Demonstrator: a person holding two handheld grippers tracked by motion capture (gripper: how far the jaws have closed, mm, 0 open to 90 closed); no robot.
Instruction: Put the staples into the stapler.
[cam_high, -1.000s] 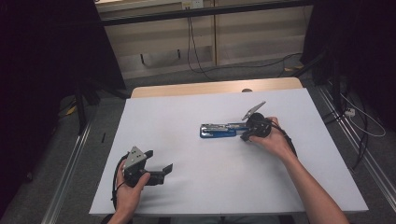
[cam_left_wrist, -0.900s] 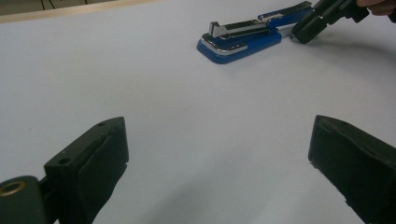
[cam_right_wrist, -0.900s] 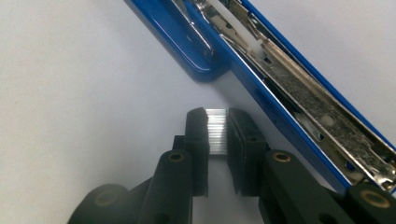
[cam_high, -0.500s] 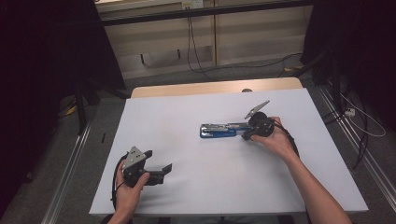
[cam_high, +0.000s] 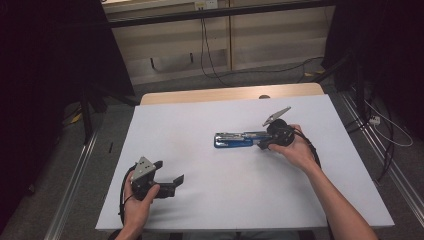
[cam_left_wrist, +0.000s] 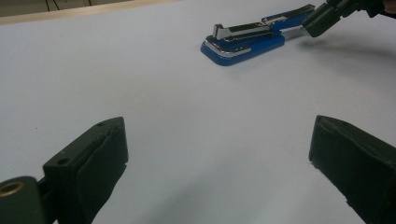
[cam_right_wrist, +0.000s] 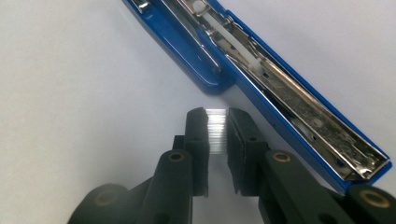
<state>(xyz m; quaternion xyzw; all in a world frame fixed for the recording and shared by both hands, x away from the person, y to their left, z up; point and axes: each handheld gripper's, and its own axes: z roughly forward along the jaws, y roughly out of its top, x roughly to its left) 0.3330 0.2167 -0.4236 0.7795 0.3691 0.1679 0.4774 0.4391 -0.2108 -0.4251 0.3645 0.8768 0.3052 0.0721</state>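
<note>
Right gripper (cam_right_wrist: 216, 135) pinches a staple strip (cam_right_wrist: 216, 130) (left gripper (cam_left_wrist: 219, 163) wide, idle) beside the open stapler (cam_right_wrist: 261, 70); tilting it could jam the channel

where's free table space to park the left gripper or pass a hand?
Bare: the white table between the left gripper and the blue stapler, the whole far strip, and the near right corner. Crowded: around the stapler, where the right gripper holds a strip of staples beside its open tray.
</note>
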